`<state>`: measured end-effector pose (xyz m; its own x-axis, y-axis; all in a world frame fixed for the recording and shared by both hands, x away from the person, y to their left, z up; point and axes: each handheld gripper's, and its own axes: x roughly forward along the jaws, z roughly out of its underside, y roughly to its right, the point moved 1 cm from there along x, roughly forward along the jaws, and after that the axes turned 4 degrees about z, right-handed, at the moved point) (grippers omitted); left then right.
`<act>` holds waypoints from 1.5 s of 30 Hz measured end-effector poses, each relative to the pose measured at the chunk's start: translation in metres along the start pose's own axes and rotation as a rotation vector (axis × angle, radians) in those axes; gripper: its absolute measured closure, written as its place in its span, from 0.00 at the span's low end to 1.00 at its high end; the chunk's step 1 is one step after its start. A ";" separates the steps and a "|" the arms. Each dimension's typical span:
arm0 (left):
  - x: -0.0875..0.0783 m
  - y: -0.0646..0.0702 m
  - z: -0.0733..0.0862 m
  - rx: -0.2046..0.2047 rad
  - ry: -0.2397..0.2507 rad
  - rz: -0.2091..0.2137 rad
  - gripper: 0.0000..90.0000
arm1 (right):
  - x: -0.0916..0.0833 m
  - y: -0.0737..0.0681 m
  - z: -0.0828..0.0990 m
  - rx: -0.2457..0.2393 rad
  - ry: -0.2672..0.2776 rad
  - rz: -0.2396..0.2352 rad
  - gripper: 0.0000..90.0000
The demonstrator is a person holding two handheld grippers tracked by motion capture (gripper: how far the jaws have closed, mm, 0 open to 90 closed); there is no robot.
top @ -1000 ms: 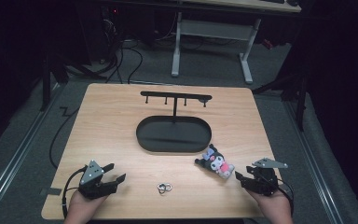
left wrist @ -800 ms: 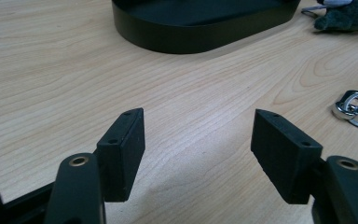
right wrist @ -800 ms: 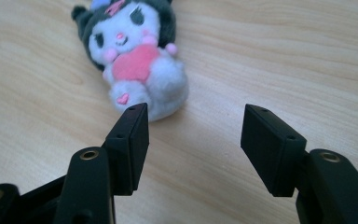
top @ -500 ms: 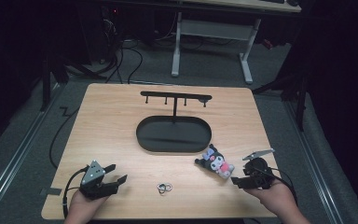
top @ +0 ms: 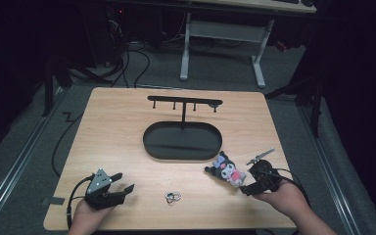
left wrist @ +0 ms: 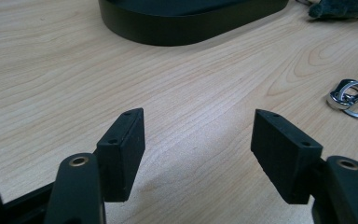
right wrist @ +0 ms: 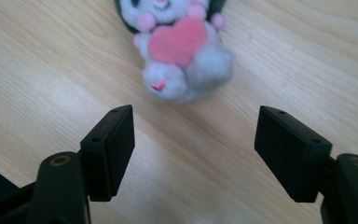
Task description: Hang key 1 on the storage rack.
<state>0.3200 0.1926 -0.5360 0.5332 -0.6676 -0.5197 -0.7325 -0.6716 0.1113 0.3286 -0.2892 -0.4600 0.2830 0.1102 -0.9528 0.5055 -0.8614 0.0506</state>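
A small plush toy [top: 227, 170], black and white with a pink heart [right wrist: 179, 44], lies on the wooden table near its front right. My right gripper [top: 245, 181] sits just right of it. In the right gripper view its jaws [right wrist: 193, 135] have just been opening and stand wide, with bare table between them and the plush just beyond the tips. At the front left, my left gripper [top: 125, 181] rests open [left wrist: 198, 135] over bare wood. A metal key ring [top: 173, 197] lies between the two hands, right of the left jaws [left wrist: 352, 93].
A black stand with an oval base [top: 182, 142] and a hook bar [top: 183, 101] occupies the table's middle. Its base [left wrist: 191, 21] lies ahead of the left gripper. Beyond the table's far edge are desk legs [top: 186, 49] and cables on a dark floor.
The right gripper has shifted left toward the plush and tilted, and its jaws have spread wider. The left gripper, key ring and plush have stayed put.
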 end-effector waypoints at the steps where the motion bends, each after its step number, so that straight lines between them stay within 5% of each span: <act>1: 0.000 0.000 0.000 0.000 0.001 0.000 0.40 | 0.001 -0.001 -0.002 -0.005 0.006 0.001 0.29; 12: 0.000 0.000 0.000 0.003 0.001 0.000 0.40 | 0.021 -0.008 -0.022 -0.078 0.007 0.018 0.23; 25: 0.001 0.000 0.001 0.007 -0.006 0.000 0.40 | 0.041 -0.005 -0.026 -0.045 0.020 0.006 0.25; 45: 0.000 0.000 0.000 0.006 0.006 -0.009 0.40 | 0.042 -0.010 -0.025 -0.068 0.037 0.026 0.41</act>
<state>0.3195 0.1930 -0.5362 0.5422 -0.6636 -0.5154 -0.7304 -0.6755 0.1014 0.3558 -0.2633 -0.4925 0.3261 0.1072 -0.9392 0.5511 -0.8288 0.0968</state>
